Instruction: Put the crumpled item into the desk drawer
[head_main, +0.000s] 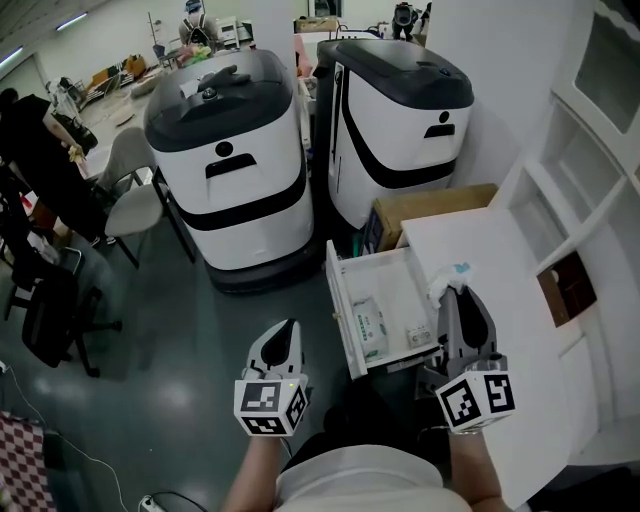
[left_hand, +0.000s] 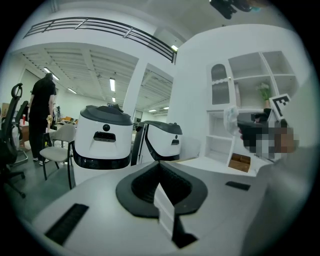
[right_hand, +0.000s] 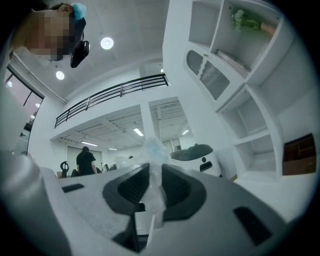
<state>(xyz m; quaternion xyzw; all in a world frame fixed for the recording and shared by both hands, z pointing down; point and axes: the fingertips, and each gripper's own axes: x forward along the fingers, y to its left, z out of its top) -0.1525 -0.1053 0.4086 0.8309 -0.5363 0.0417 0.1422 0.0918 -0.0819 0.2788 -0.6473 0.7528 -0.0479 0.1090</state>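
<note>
Right tool (right_hand: 154, 187) clamping crumpled item (right_hand: 152, 150), perhaps plastic

Crumpled item (head_main: 448, 281) translucent whitish with a bluish fleck; drawer (head_main: 392, 283) and worktop (head_main: 525, 310) white. Left tongs (head_main: 290, 326) and right tongs (head_main: 456, 293) white and dark grey, marker cubes (head_main: 270, 405) black-and-white squares. Machines (head_main: 240, 205) white with black bands, floor (head_main: 170, 330) dark grey.

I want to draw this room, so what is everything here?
machines: two, white and black, floor ahead
desk: one, white, right
drawer: one, white, open beside desk
packets: two, white, in drawer
box: one, brown, behind drawer
shelves: one set, white, far right
chair: one, pale, left
person: one, black clothes, far left
wrapper: one, clear, above desk edge
left tool: one, white and black, shut, empty
right tool: one, white and black, gripping wrapper
</note>
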